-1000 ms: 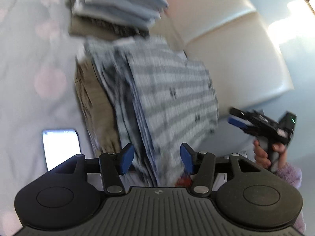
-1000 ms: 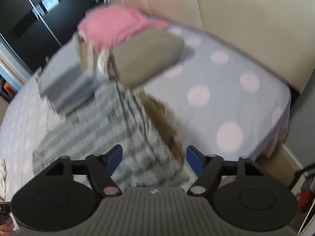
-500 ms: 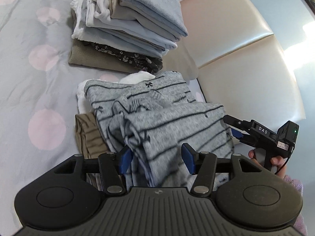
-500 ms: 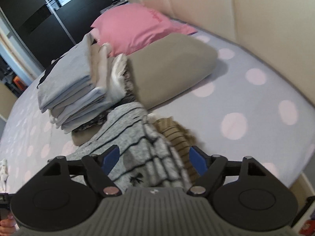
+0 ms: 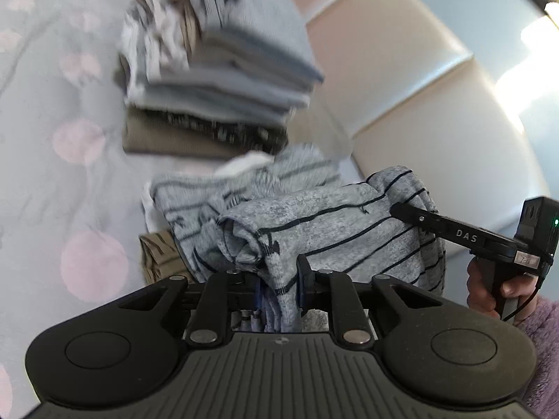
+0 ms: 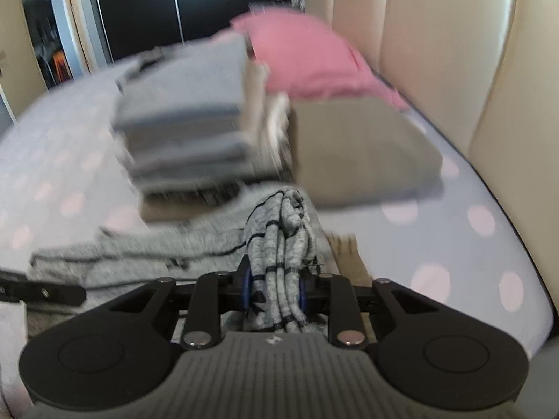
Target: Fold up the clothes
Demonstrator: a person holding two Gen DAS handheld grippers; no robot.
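1. Left gripper (image 5: 279,291): jaws closing, w/ a bunched fold of the grey striped garment (image 5: 325,223) pinched between the blue pads.
2. Right gripper (image 6: 274,291): jaws closing too, clamped on several gathered layers of the same garment (image 6: 279,244). In the left wrist view its black finger lies on the garment's right end, w/ the person's hand (image 5: 496,289) on the grip and a fuzzy lilac sleeve (image 5: 538,335) at the frame's right edge.
3. Garment sits on the bed (image 6: 464,244), stretched between the two grippers and partly bunched. It lies over a brown striped piece (image 5: 157,255) that pokes out on its left; something white (image 5: 241,166) shows at its far side.
4. No containers in view. The closest thing is a stack of folded clothes (image 5: 216,80), blurred: grey and pale pieces on top, a dark patterned one and an olive one at the bottom. It stands just beyond the garment, toward the headboard.
5. Beside the stack: taupe pillow (image 6: 363,150), pink pillow (image 6: 307,59) behind it.
6. Edges: padded cream headboard (image 5: 412,80) runs along the bed's far side; dark wardrobe doors (image 6: 139,3) beyond the bed.
7. Open room: bare dotted sheet left of the stack in the left wrist view, and right of the taupe pillow toward the bed's edge in the right wrist view.
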